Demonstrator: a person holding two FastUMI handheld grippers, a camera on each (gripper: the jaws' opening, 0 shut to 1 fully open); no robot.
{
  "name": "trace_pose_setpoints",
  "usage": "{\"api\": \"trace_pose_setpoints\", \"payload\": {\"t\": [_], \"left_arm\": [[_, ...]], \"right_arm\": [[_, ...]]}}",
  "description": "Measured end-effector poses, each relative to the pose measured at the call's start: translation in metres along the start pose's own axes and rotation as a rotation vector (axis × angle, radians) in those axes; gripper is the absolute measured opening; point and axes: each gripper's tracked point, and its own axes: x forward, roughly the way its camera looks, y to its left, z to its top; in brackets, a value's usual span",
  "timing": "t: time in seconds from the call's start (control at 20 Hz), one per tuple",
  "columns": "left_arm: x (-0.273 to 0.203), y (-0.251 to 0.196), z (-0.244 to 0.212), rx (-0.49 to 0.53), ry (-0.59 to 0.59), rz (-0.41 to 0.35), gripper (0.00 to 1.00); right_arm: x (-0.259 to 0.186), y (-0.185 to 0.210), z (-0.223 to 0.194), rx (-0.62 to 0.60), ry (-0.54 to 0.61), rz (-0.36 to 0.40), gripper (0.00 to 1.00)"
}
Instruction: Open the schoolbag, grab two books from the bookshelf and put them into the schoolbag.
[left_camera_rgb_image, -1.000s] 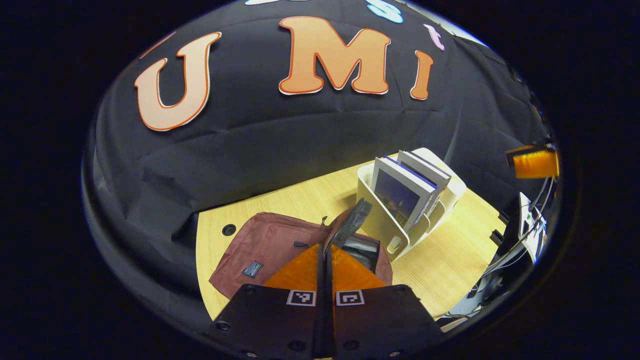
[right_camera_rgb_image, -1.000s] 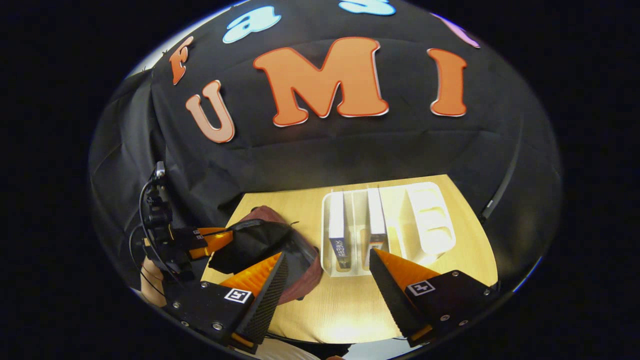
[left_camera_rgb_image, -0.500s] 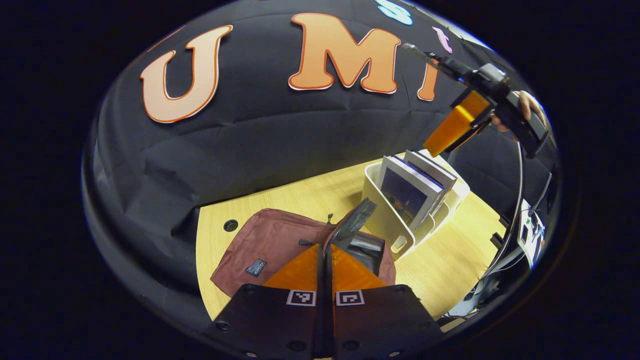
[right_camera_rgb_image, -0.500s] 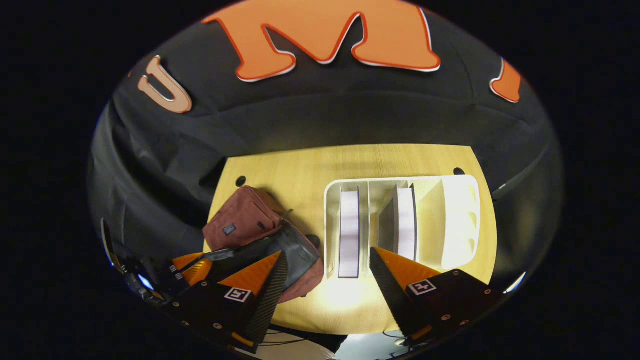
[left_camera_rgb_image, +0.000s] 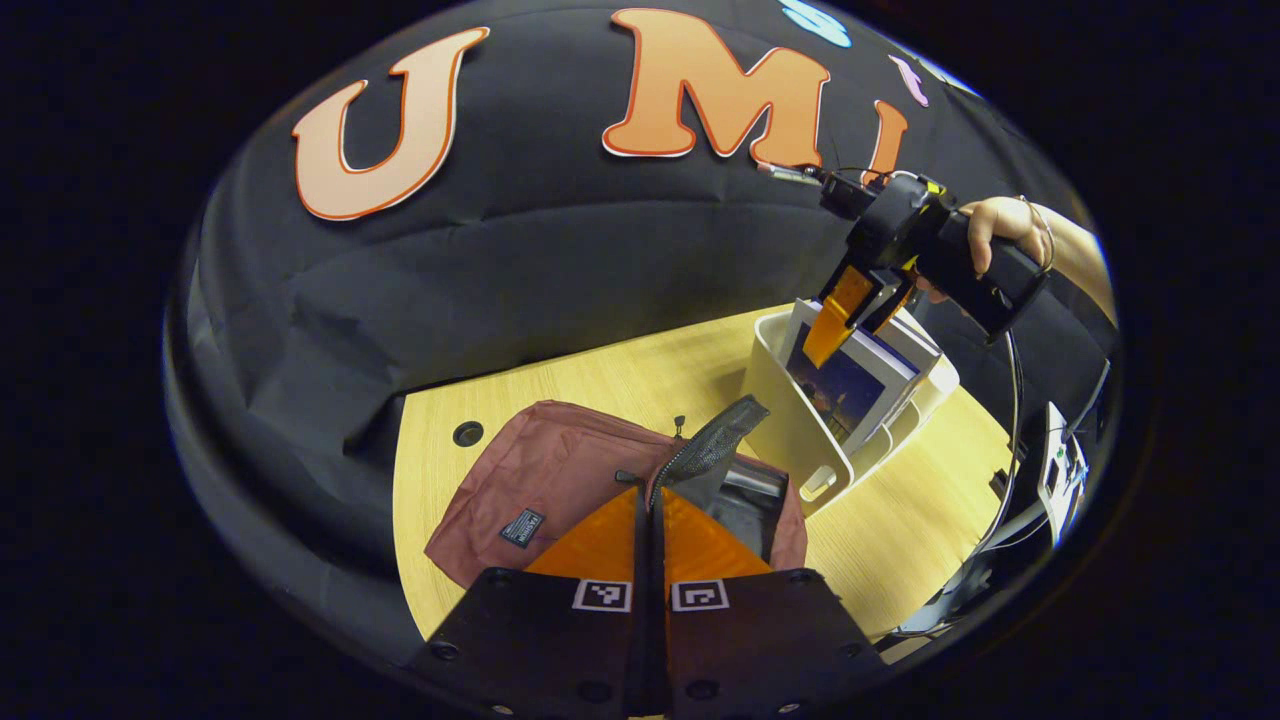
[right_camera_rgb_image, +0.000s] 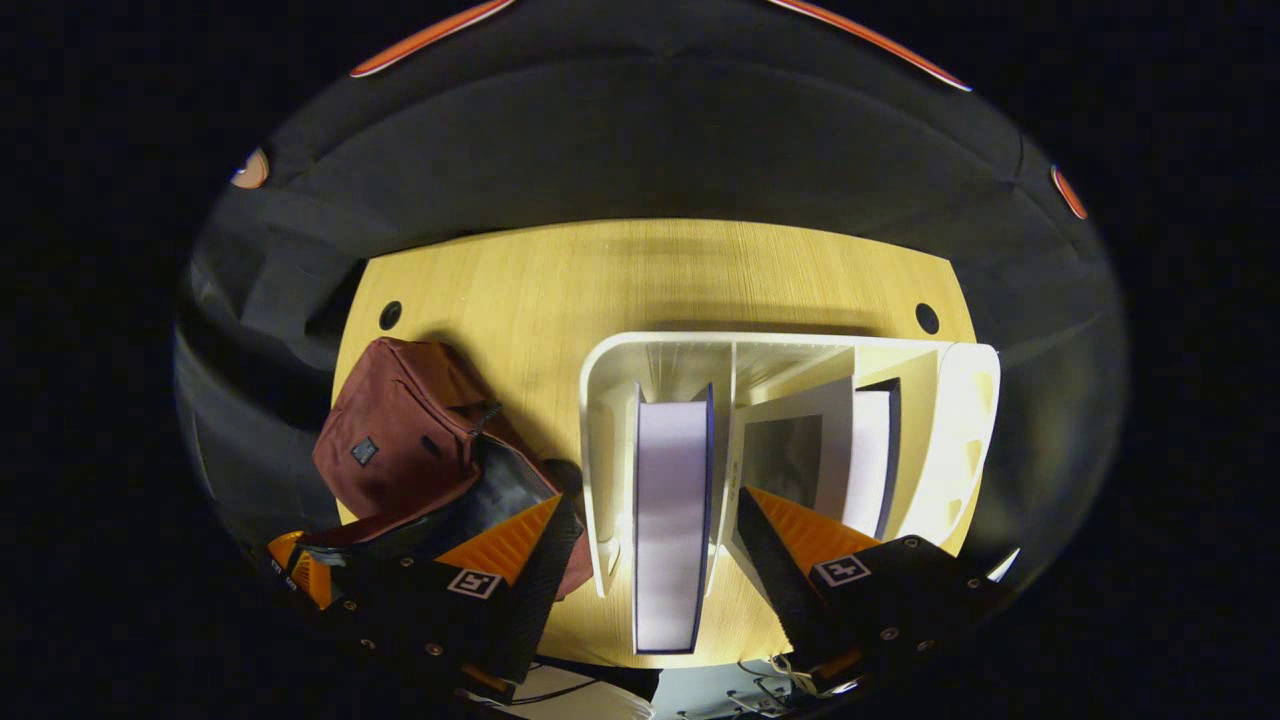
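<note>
Left gripper (left_camera_rgb_image: 650, 500) clenched on raised flap (left_camera_rgb_image: 712, 450) of maroon schoolbag (left_camera_rgb_image: 545, 475), mouth held agape. Schoolbag lay on wooden table (right_camera_rgb_image: 640, 280), just beside white bookshelf (right_camera_rgb_image: 605, 400). Right gripper (right_camera_rgb_image: 650, 520) released, fingers wide, poised above bookshelf, straddling near book (right_camera_rgb_image: 670, 510) without touching. Second book (right_camera_rgb_image: 870, 450) leaned in next slot. Hand (left_camera_rgb_image: 990, 225) gripped right tool's handle.

No legible text: the small dark label (left_camera_rgb_image: 522, 527) on the maroon schoolbag (left_camera_rgb_image: 540, 475) and the square coded markers (left_camera_rgb_image: 602, 596) are too small to read.
</note>
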Motion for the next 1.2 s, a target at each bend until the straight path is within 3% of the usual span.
{"api": "trace_pose_setpoints", "payload": {"t": [0.2, 0.25, 0.3, 0.35, 0.4, 0.45, 0.7, 1.0, 1.2], "left_arm": [[-0.001, 0.003, 0.002, 0.012, 0.001, 0.011, 0.01], [0.000, 0.002, 0.003, 0.015, 0.002, 0.013, 0.01], [0.000, 0.001, 0.003, 0.017, 0.002, 0.013, 0.01], [0.001, 0.002, 0.003, 0.017, 0.002, 0.013, 0.01], [0.000, 0.001, 0.003, 0.015, 0.002, 0.011, 0.01], [0.001, -0.001, 0.001, 0.012, 0.004, 0.008, 0.01], [0.001, -0.001, 0.000, 0.008, 0.004, -0.003, 0.01], [0.002, -0.005, -0.004, -0.002, 0.003, -0.028, 0.01], [0.002, -0.001, -0.005, -0.013, -0.003, -0.013, 0.01]], "right_arm": [[0.026, -0.005, -0.008, 0.020, 0.047, -0.023, 0.76], [0.030, -0.010, -0.010, 0.033, 0.063, -0.039, 0.64], [0.024, -0.008, -0.009, 0.061, 0.067, -0.031, 0.65], [0.031, -0.007, -0.005, 0.058, 0.059, -0.026, 0.41], [0.026, -0.010, -0.004, 0.059, 0.053, -0.033, 0.50], [0.021, -0.009, -0.005, 0.069, 0.053, -0.035, 0.40], [-0.021, -0.014, 0.002, 0.097, -0.008, -0.033, 0.39], [-0.121, -0.011, 0.022, 0.109, -0.165, -0.012, 0.39], [-0.193, -0.006, 0.005, 0.136, -0.282, 0.081, 0.39]]}}
